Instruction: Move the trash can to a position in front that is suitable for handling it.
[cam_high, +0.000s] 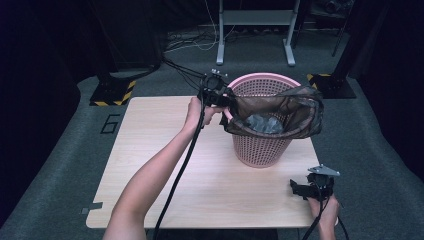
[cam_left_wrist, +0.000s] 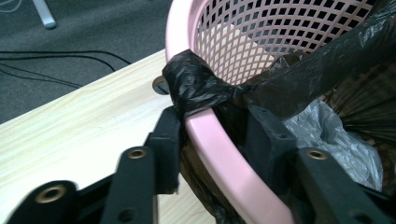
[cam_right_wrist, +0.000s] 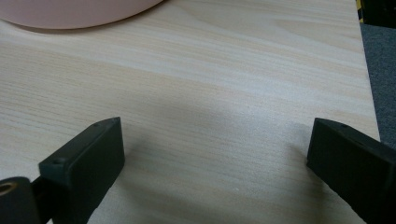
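A pink mesh basket (cam_high: 260, 145) stands on the right half of the wooden table (cam_high: 165, 165). A dark plastic bag (cam_high: 300, 112) lines it, its edge folded over the rim at the right and bunched into a knot-like wad (cam_left_wrist: 196, 86) on the left rim. My left gripper (cam_high: 222, 97) is at that left rim. In the left gripper view its jaws straddle the rim (cam_left_wrist: 219, 144) just below the wad, one outside against it, one inside with slack, so the left gripper (cam_left_wrist: 212, 116) is open. Crumpled pale plastic (cam_left_wrist: 327, 135) lies inside. My right gripper (cam_high: 295, 189) rests open over bare table (cam_right_wrist: 210, 70).
The basket's base (cam_right_wrist: 70, 11) shows at the top of the right gripper view. The table's right edge (cam_right_wrist: 369, 93) is close to the right gripper, with grey carpet beyond. A metal stand (cam_high: 255, 30) and cables lie on the floor behind the table.
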